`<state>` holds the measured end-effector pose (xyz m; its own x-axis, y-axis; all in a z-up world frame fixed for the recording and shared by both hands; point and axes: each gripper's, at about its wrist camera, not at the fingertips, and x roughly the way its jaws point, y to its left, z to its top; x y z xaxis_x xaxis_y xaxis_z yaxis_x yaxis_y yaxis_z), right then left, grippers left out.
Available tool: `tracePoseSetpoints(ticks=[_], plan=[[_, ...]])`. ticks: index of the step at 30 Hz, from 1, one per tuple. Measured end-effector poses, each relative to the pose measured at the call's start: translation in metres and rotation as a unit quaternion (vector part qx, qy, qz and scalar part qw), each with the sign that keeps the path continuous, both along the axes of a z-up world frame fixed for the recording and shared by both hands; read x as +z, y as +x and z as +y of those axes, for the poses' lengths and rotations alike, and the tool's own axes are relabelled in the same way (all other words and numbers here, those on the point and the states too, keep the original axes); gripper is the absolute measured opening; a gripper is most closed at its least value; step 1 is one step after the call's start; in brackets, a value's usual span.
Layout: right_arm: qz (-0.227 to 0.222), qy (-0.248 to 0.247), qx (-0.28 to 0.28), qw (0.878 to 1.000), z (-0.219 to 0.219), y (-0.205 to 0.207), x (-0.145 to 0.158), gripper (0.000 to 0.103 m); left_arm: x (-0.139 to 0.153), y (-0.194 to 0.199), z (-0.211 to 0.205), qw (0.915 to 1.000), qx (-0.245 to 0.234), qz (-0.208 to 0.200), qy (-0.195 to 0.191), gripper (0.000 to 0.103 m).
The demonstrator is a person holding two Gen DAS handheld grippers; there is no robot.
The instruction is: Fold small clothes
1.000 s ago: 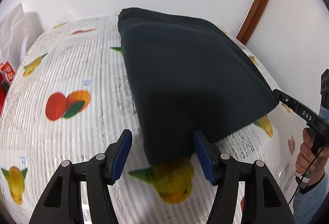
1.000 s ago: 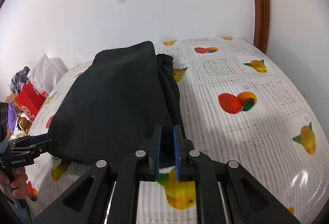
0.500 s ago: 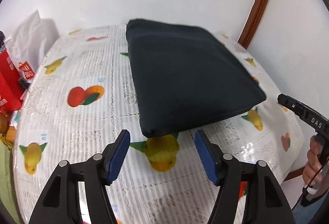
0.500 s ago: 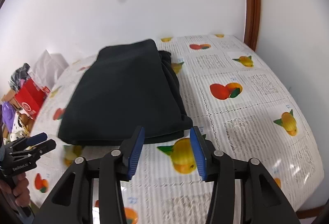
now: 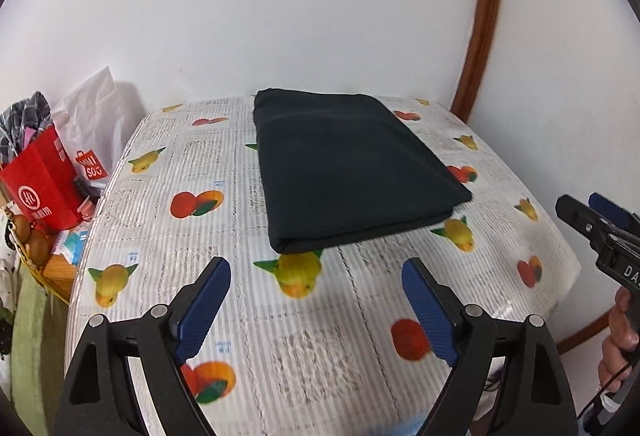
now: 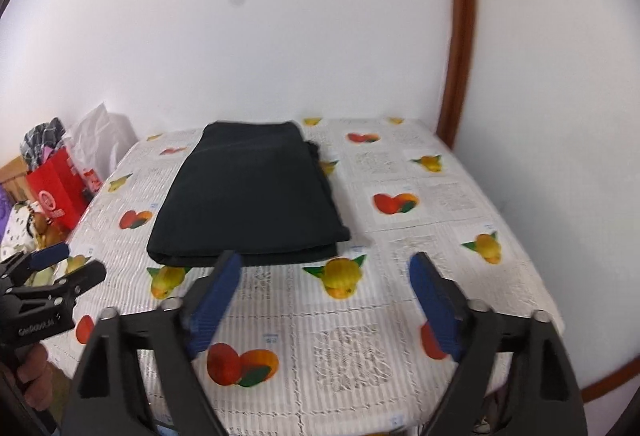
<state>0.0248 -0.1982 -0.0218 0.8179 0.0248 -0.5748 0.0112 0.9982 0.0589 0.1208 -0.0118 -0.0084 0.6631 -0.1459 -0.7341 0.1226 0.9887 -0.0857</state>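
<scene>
Both my claws, left (image 5: pixel 316 300) and right (image 6: pixel 324 296), have just been opening, empty, with the cloth (image 5: pixel 344 171) centre frame, long axis running away.

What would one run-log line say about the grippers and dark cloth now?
dark folded cloth: flat on fruit-print tablecloth | left gripper: jaws just opened, empty | right gripper: jaws just opened, empty

I see a table (image 5: pixel 168 195) covered by a white cloth printed with fruit (image 6: pixel 440 195), set into the room's corner. Directly on it lies one dark folded garment (image 5: pixel 344 171), flat, towards the far side.
</scene>
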Motion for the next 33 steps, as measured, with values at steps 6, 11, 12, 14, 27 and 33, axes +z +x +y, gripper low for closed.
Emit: tracePoseSetpoints(ticks=[6, 11, 12, 14, 27, 33], plan=[[-0.007, -0.034, 0.013, 0.999, 0.004, -0.032, 0.005, 0.103, 0.011, -0.027, 0.001, 0.9995, 0.022, -0.024, 0.003, 0.097], [-0.002, -0.029, 0.007, 1.0, 0.001, -0.047, 0.006, 0.103, 0.018, -0.043, 0.0, 0.9991, 0.022, -0.035, -0.006, 0.097], [-0.002, -0.028, 0.006, 1.0, 0.001, -0.049, 0.006, 0.103, 0.019, -0.045, 0.0, 0.999, 0.023, -0.038, -0.005, 0.097], [-0.001, -0.02, 0.005, 1.0, -0.002, -0.053, 0.006, 0.103, 0.02, -0.048, 0.0, 0.9988, 0.026, -0.042, -0.004, 0.097], [0.005, -0.011, -0.016, 1.0, -0.011, -0.06, 0.003, 0.103, 0.029, -0.057, -0.002, 0.9981, 0.03, -0.054, 0.005, 0.097], [0.006, -0.009, -0.03, 0.999, -0.016, -0.06, 0.003, 0.103, 0.029, -0.057, 0.0, 0.998, 0.031, -0.054, 0.009, 0.097]])
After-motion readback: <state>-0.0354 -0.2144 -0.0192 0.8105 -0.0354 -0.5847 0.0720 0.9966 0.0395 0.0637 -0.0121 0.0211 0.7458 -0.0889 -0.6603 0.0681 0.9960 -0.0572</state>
